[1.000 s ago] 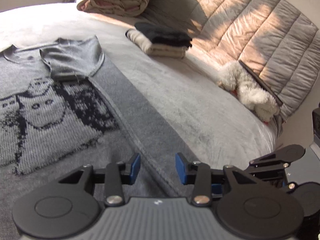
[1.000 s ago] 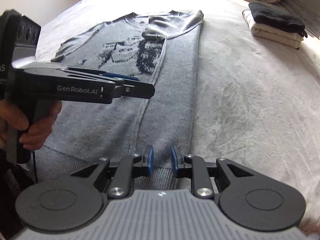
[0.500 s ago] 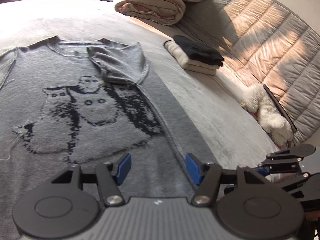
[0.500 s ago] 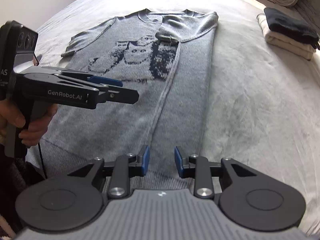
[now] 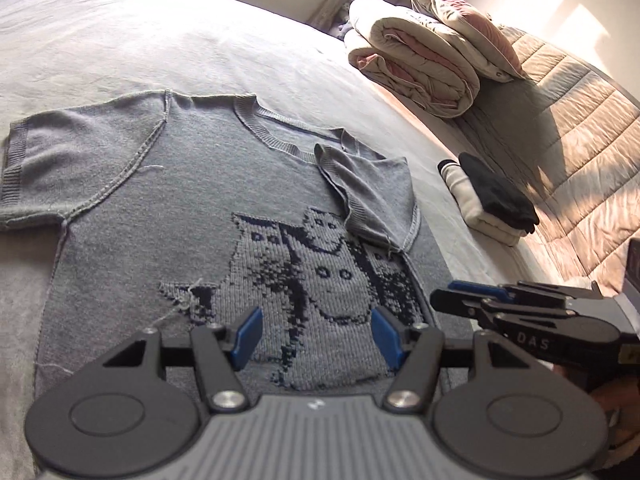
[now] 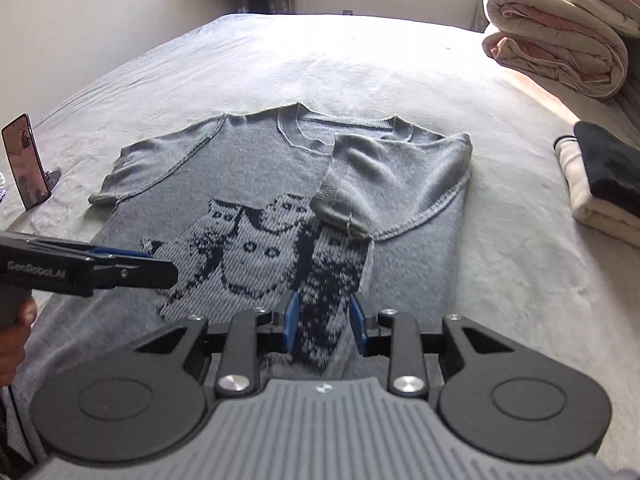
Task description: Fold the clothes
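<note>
Both wrist views over the bed. Nearest the lenses, the left gripper [image 5: 316,336] hangs above the lower part of the sweater [image 5: 168,216] with its jaws standing moderately wide and nothing between the pads. The jaws have just been opening, widest change in the first part of the last second. The right gripper [image 6: 324,322], seen from the side in the left view at [image 5: 452,300], also holds nothing; its jaws stand narrowly apart, having likewise just been opening, with only knit pattern visible through the gap below them. Compared with a second ago, both grippers have drawn back from the folded right-hand edge and swung toward the middle of the garment — the release of that fold appears complete.

The sweater lies flat, inside out or face up cannot be told, toward the near edge of the bed [image 6: 500,280]. Its right side panel and right sleeve [image 6: 360,196] are folded inward over the owl motif; the left sleeve [image 5: 60,168] remains spread toward the bed's left edge. Judgement: the matching left-side fold is the next step.

Farther off, a folded stack of clothes [image 5: 488,204] sits near the right edge, a rolled duvet [image 5: 424,64] at the far right corner — and a phone [image 6: 26,162] stands propped at the left edge.
</note>
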### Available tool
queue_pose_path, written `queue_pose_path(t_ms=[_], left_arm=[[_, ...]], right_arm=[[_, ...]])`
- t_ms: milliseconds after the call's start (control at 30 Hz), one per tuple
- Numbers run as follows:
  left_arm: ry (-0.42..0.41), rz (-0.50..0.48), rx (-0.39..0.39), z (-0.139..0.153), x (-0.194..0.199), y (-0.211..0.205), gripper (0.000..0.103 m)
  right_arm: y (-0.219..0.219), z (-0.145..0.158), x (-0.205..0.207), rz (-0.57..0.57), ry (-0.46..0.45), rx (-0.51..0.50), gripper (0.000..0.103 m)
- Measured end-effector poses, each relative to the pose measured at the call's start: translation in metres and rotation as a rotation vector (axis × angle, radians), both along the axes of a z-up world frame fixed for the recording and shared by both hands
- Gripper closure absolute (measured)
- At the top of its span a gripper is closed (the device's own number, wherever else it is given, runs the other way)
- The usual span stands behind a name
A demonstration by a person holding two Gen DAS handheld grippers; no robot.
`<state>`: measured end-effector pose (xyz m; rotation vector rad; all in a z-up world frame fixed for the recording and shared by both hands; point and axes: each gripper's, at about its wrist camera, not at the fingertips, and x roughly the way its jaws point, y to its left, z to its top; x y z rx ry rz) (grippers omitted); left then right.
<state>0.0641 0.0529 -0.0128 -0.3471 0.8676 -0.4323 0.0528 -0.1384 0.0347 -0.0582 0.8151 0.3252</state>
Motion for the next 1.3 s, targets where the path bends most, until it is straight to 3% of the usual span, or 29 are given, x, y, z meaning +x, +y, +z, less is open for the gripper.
queue_pose_path(t_ms=[367, 600, 733, 867, 1000, 1133, 1300], left_arm=[[-0.017, 0.032, 0.015, 0.001, 0.019, 0.006, 0.042], [0.000, 0.110, 0.012, -0.002, 0.041, 0.023, 0.042], [-0.012, 0.167, 0.012, -0.001, 0.046, 0.035, 0.042], [-0.026, 0.250, 0.034, 0.000, 0.048, 0.052, 0.042], [-0.031, 0.329, 0.076, 0.000, 0.052, 0.069, 0.042], [-0.002, 0.398, 0.077, -0.005, 0.057, 0.085, 0.042], [-0.006, 0.482, 0.120, -0.005, 0.061, 0.102, 0.042]], right_arm=[[-0.005, -0.024, 0.091, -0.030, -0.037, 0.130, 0.070], [-0.001, -0.042, 0.100, 0.003, 0.027, 0.216, 0.066], [-0.005, -0.031, 0.104, 0.032, 0.014, 0.256, 0.067], [-0.021, -0.032, 0.128, -0.065, -0.028, 0.232, 0.067], [-0.026, -0.046, 0.155, -0.125, -0.013, 0.207, 0.067], [-0.012, -0.047, 0.164, -0.116, -0.034, 0.184, 0.067], [0.008, -0.032, 0.162, -0.067, -0.067, 0.267, 0.067]])
